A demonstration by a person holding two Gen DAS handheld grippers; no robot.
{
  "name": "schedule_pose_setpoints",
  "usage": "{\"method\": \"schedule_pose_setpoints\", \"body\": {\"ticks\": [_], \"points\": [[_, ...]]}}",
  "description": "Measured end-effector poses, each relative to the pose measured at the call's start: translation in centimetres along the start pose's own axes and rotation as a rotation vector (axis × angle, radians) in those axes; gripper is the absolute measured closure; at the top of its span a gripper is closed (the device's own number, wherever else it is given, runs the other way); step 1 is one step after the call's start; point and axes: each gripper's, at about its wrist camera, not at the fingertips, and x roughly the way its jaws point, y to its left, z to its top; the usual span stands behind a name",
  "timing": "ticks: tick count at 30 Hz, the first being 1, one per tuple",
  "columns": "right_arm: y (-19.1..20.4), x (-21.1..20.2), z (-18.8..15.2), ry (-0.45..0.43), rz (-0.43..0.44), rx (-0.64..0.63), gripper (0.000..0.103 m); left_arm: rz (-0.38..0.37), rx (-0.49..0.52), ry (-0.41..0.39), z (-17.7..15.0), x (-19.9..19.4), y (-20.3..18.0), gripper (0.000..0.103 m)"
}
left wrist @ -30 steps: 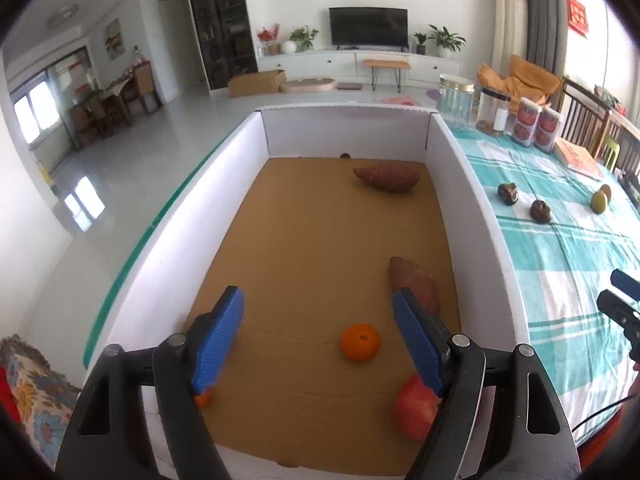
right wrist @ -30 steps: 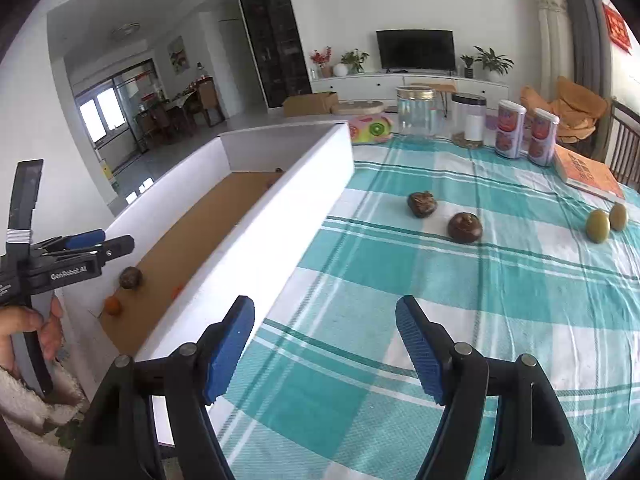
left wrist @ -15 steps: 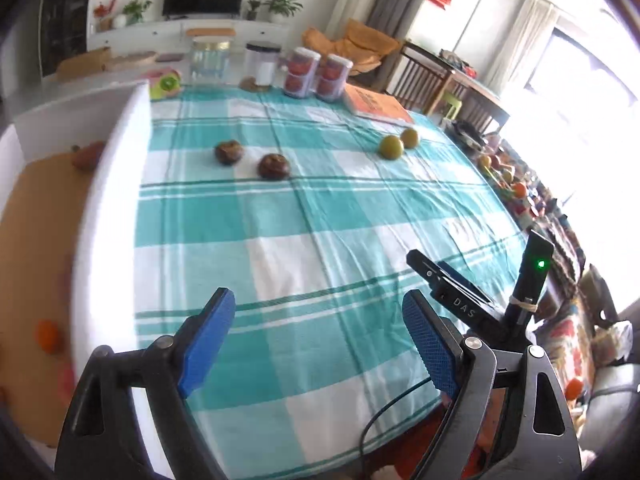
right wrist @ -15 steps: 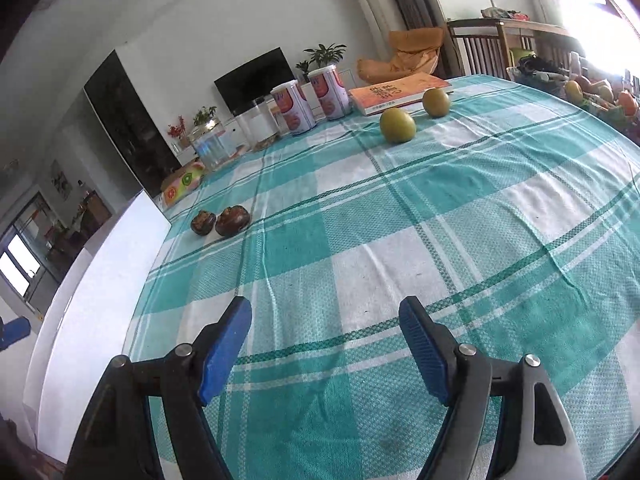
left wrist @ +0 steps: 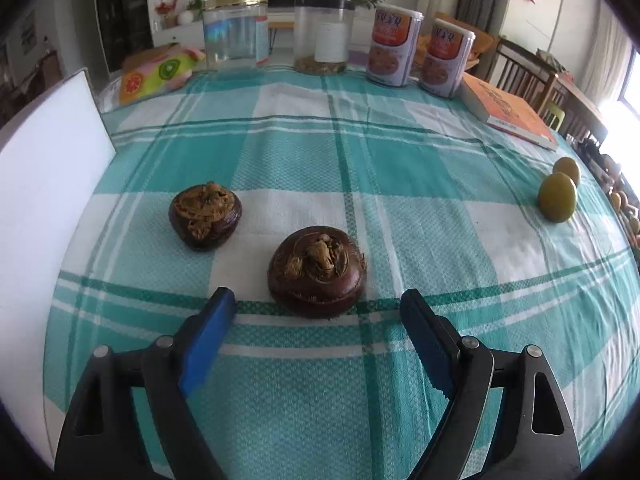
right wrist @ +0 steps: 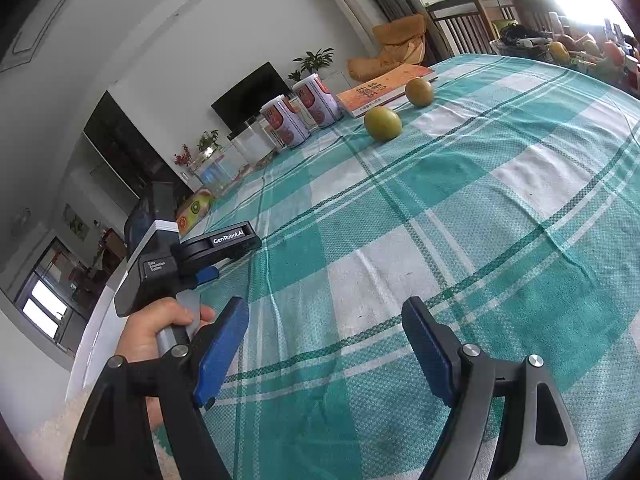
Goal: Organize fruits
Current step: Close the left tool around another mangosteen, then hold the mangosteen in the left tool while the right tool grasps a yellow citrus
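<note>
Two dark brown mangosteens lie on the teal checked tablecloth (left wrist: 420,184). The nearer mangosteen (left wrist: 316,270) sits just ahead of my left gripper (left wrist: 316,298), between the lines of its fingers but beyond the blue pads. Those jaws are closing, and no pad touches the fruit. The other mangosteen (left wrist: 205,216) lies further left. Two yellow-green round fruits (left wrist: 557,197) (right wrist: 382,124) rest at the far right. My right gripper (right wrist: 324,308) hangs open over bare cloth with nothing between its fingers. At the left of the right wrist view a hand (right wrist: 152,332) holds the left gripper (right wrist: 236,258).
A white box wall (left wrist: 48,184) borders the table on the left. At the back stand two clear jars (left wrist: 234,30), two printed cans (left wrist: 394,46), an orange book (left wrist: 512,114) and a fruit-patterned pouch (left wrist: 156,74). Chairs stand beyond the right edge.
The left gripper swung from over the box to the right, across the table, and came down close behind the nearer mangosteen. The right gripper rolled and now holds still over the cloth.
</note>
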Motion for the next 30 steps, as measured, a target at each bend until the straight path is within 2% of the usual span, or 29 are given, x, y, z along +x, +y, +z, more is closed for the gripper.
{"method": "schedule_pose_setpoints", "body": {"ticks": [2,3,4,5,11,15,18,21,24,26,30], "points": [[-0.1,0.2,0.0,0.006,0.003,0.006,0.024,-0.003,0.012,-0.019,0.2,0.1,-0.2,0.022],[-0.2,0.3,0.0,0.010,0.004,0.011,0.024,0.009,0.028,-0.034,0.1,0.1,-0.4,0.037],[-0.3,0.4,0.0,0.015,0.004,0.016,0.024,0.025,0.051,-0.048,0.0,0.1,-0.8,0.047],[-0.3,0.5,-0.1,0.020,0.002,0.021,0.024,0.010,0.066,-0.050,0.1,0.2,-1.1,0.052],[-1.1,1.2,-0.2,0.049,-0.009,0.065,0.024,-0.088,0.092,-0.040,-2.9,-2.2,-0.4,0.052],[-1.8,1.7,-0.4,0.071,-0.015,0.098,0.024,-0.112,0.157,-0.035,-5.7,-4.3,-0.2,0.052],[-1.8,2.4,0.3,0.105,-0.026,0.086,0.024,-0.137,0.159,-0.030,-6.1,-4.6,-0.1,0.052],[-1.7,4.4,3.3,0.164,-0.056,0.013,0.024,-0.121,0.172,-0.030,-6.1,-4.5,-0.5,0.051],[-2.4,6.6,8.4,0.140,-0.128,-0.051,0.024,-0.087,0.203,-0.032,-6.2,-4.3,-1.2,0.051],[-2.8,9.3,12.1,0.156,-0.219,-0.132,0.024,-0.091,0.200,-0.032,-6.2,-4.3,-1.2,0.051],[-3.3,15.7,17.5,0.250,-0.311,-0.259,0.024,-0.087,0.202,-0.033,-6.2,-4.2,-1.5,0.051]]}}
